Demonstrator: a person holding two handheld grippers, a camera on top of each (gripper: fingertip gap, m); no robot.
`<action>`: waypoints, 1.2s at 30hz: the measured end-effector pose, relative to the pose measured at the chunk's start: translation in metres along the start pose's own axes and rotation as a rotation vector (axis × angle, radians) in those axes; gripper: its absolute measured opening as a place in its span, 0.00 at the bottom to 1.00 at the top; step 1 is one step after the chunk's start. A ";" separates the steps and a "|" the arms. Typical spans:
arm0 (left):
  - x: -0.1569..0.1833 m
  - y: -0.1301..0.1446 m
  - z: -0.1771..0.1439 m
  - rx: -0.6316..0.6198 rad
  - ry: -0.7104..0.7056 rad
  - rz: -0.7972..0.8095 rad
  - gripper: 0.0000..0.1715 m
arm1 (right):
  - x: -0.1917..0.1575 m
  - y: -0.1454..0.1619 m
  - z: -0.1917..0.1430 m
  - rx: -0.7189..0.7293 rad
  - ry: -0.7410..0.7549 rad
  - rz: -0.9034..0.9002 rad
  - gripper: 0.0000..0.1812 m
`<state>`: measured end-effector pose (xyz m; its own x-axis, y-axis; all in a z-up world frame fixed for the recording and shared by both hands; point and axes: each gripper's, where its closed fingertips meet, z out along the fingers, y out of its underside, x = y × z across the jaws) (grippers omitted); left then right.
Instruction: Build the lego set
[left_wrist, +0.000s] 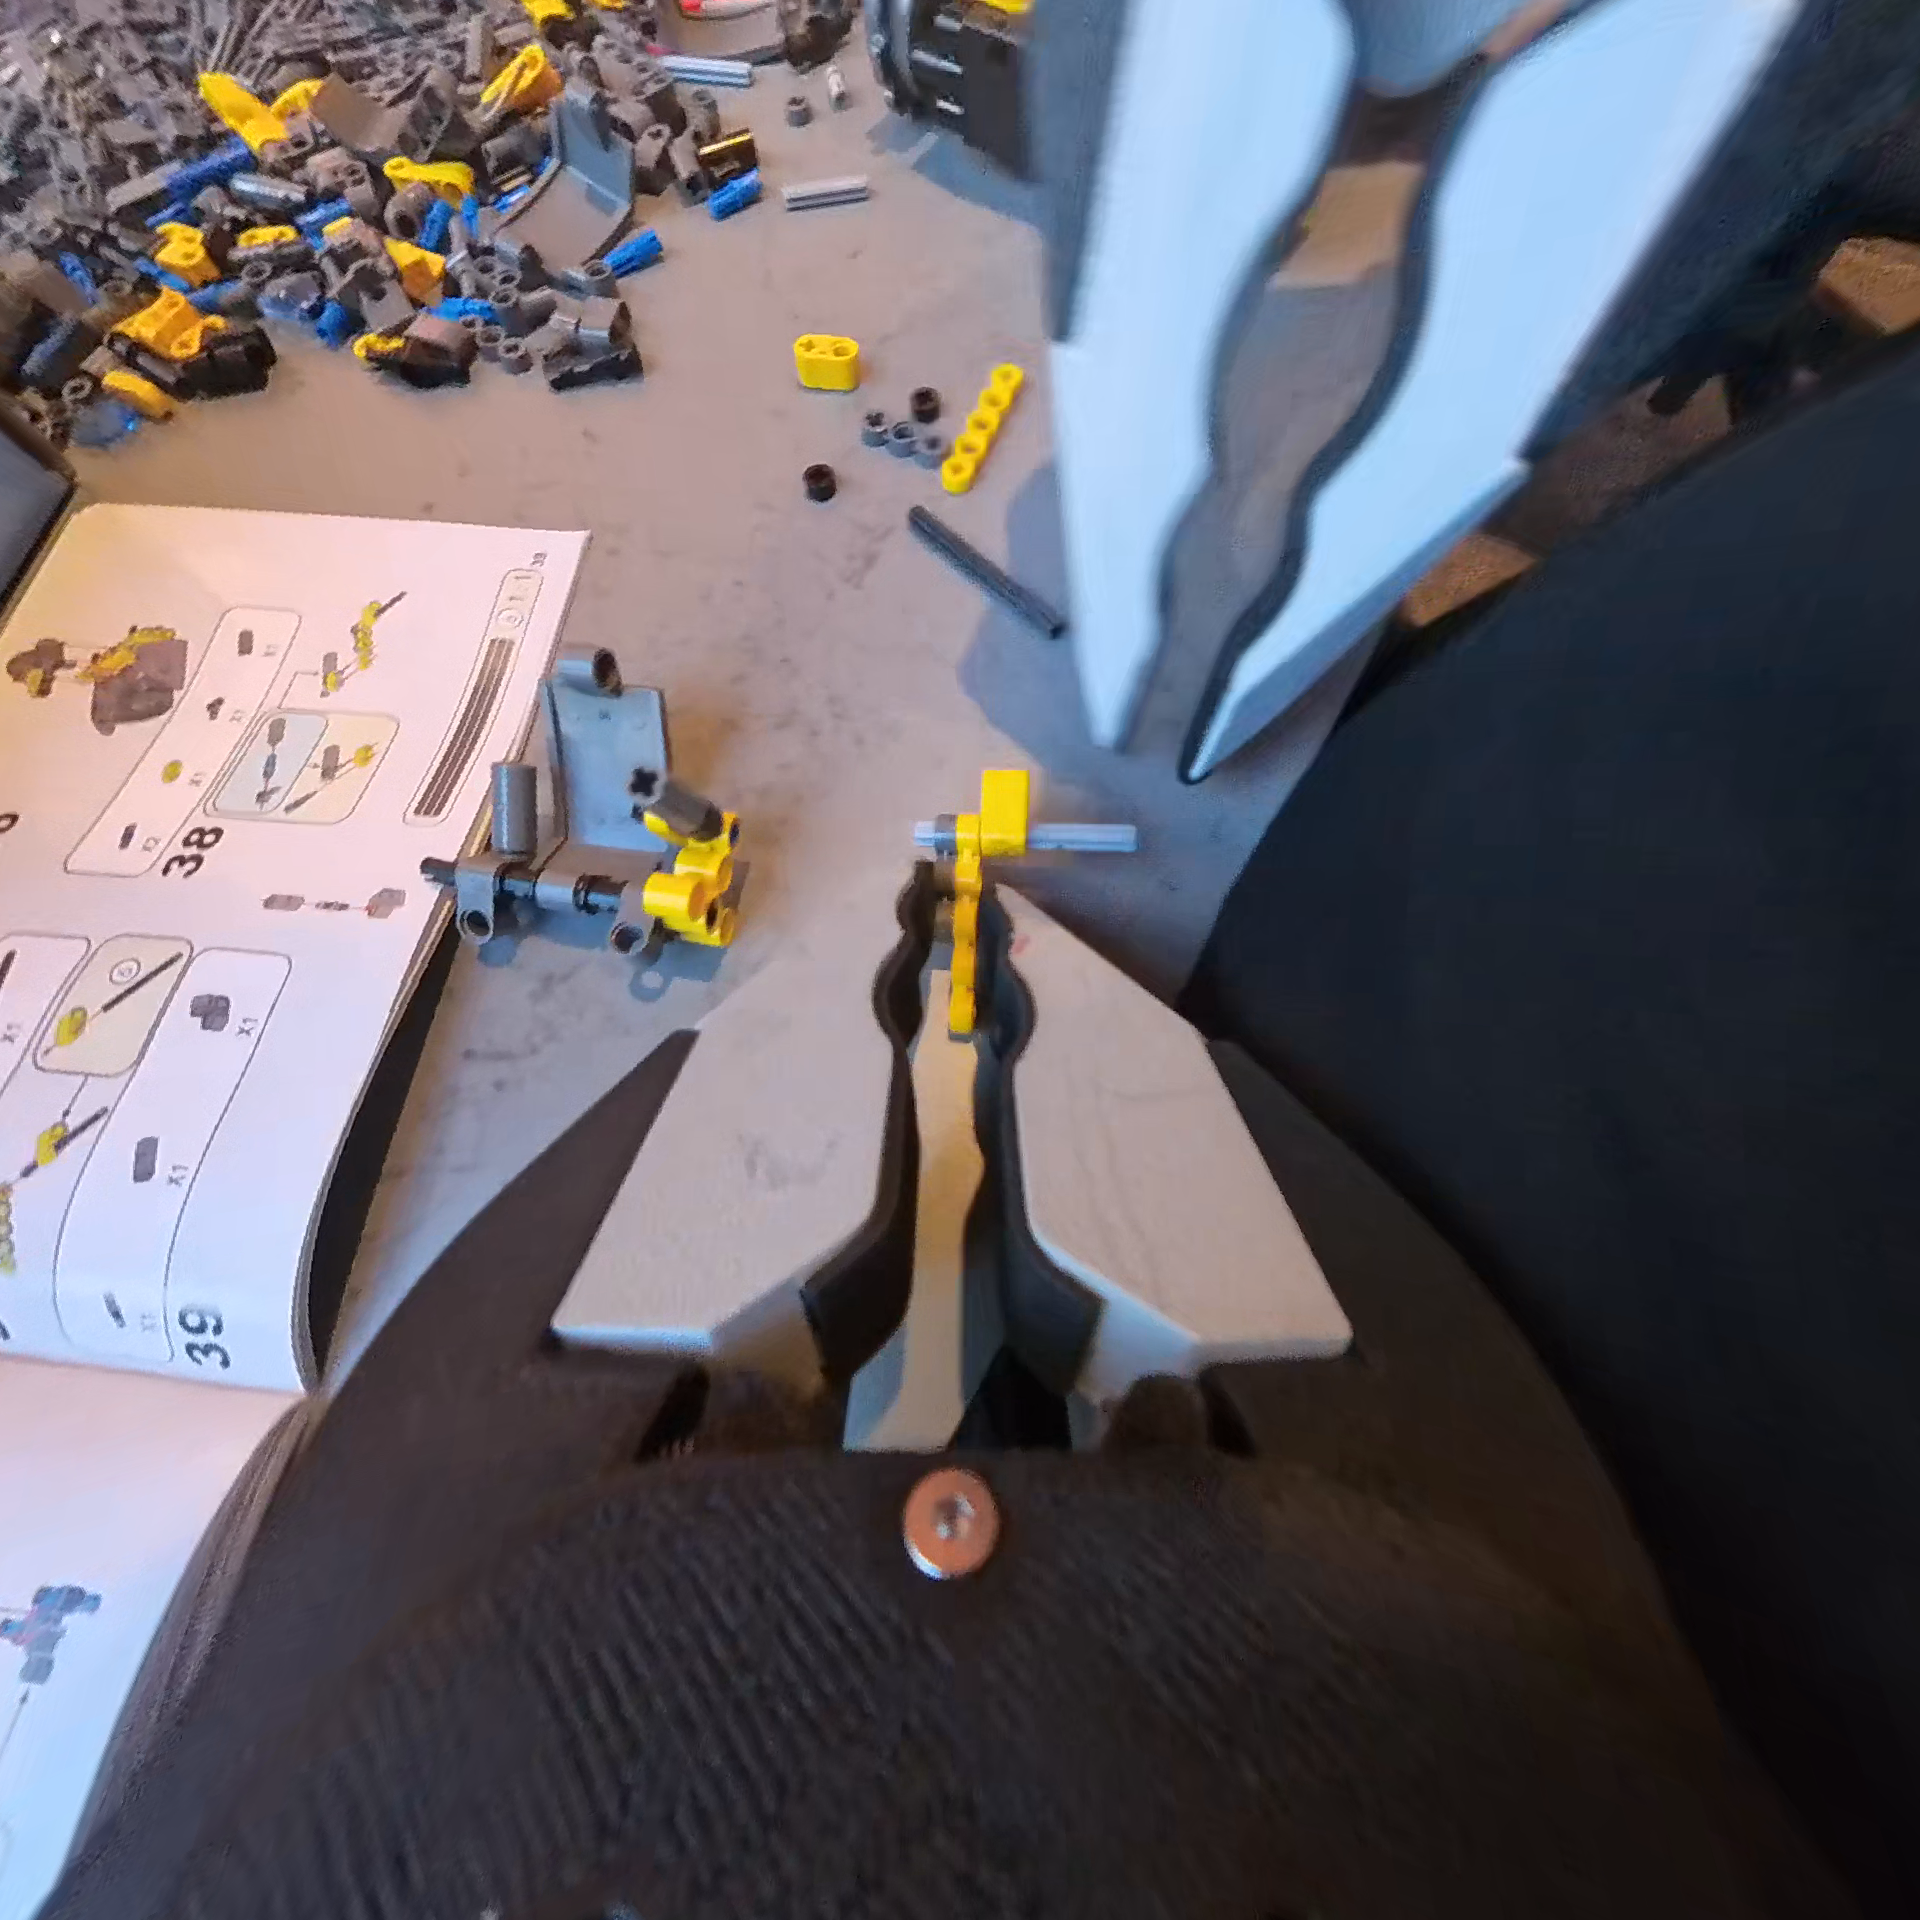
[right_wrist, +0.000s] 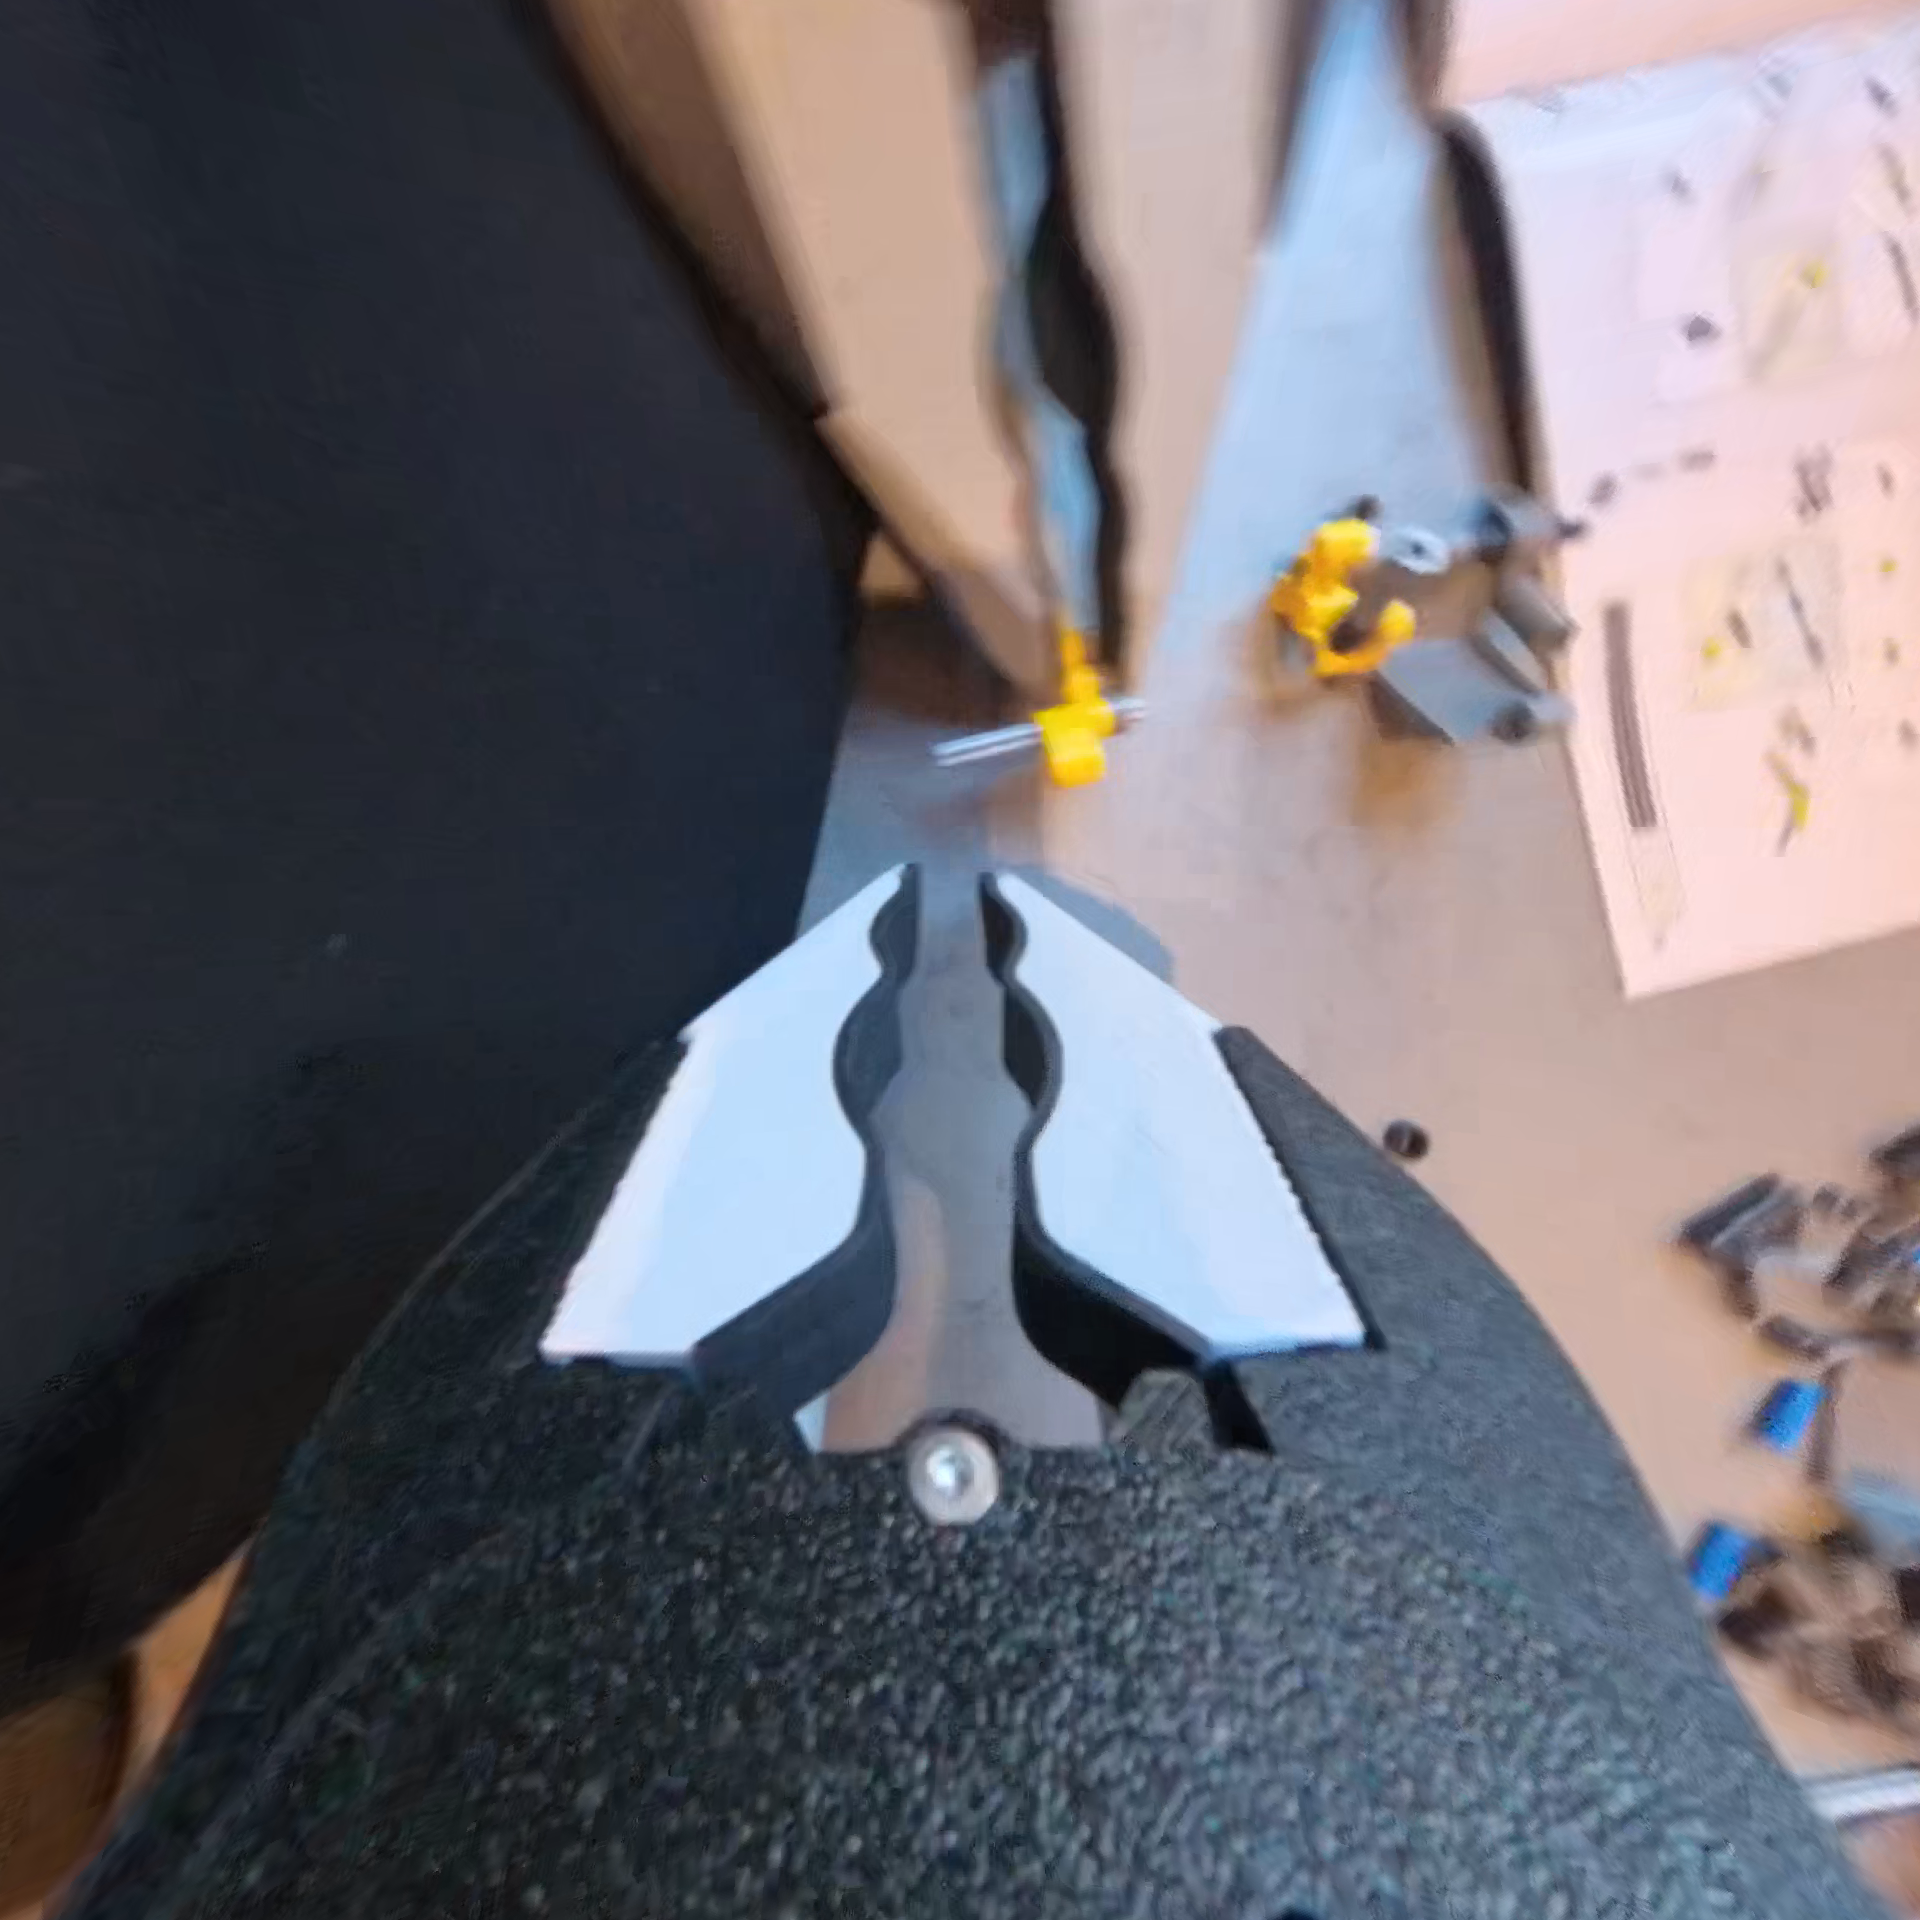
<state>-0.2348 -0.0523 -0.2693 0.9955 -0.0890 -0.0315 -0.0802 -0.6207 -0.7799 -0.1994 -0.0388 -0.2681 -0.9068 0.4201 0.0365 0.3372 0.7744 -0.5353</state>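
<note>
Two tools share the scene above a grey tabletop (left_wrist: 790, 582). The left tool (left_wrist: 961, 914) has its fingers clamped on a yellow beam (left_wrist: 964, 961), which stands out past the fingertips and carries a yellow connector (left_wrist: 1003, 816) threaded by a light grey axle (left_wrist: 1081, 837) lying crosswise. The same piece shows in the right wrist view, blurred, as the yellow beam (right_wrist: 1075, 665) pinched at the far tool's tips.

The right tool (right_wrist: 951, 883) holds nothing; its fingers stand slightly apart with a narrow gap of tabletop visible between them, and it points toward the held piece from a short way off. In the left wrist view it hangs at upper right (left_wrist: 1158, 753), tips just above the tabletop.

Left of the held piece lies a small grey and yellow assembly (left_wrist: 613, 842), touching the edge of an open instruction booklet (left_wrist: 260, 935). Farther off lie a black axle (left_wrist: 982, 571), a loose yellow beam with holes (left_wrist: 982, 426), a short yellow block (left_wrist: 828, 362), and a heap of mixed parts (left_wrist: 343, 229). Dark fabric (left_wrist: 1610, 935), possibly clothing, fills the right side.
</note>
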 end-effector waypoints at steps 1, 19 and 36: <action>0.002 -0.002 -0.001 0.013 0.005 0.015 0.04 | 0.008 -0.003 -0.002 0.041 0.010 0.119 0.12; 0.002 0.003 0.001 -0.024 0.020 0.016 0.04 | 0.028 -0.018 0.000 0.265 0.195 0.547 0.14; -0.002 -0.003 -0.011 -0.006 0.029 -0.123 0.04 | 0.033 -0.028 0.018 0.003 0.548 0.191 0.10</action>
<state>-0.2375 -0.0587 -0.2606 0.9960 -0.0345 0.0823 0.0420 -0.6328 -0.7732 -0.2429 -0.0553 -0.2666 -0.5663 0.7367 0.3697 0.4808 0.6595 -0.5778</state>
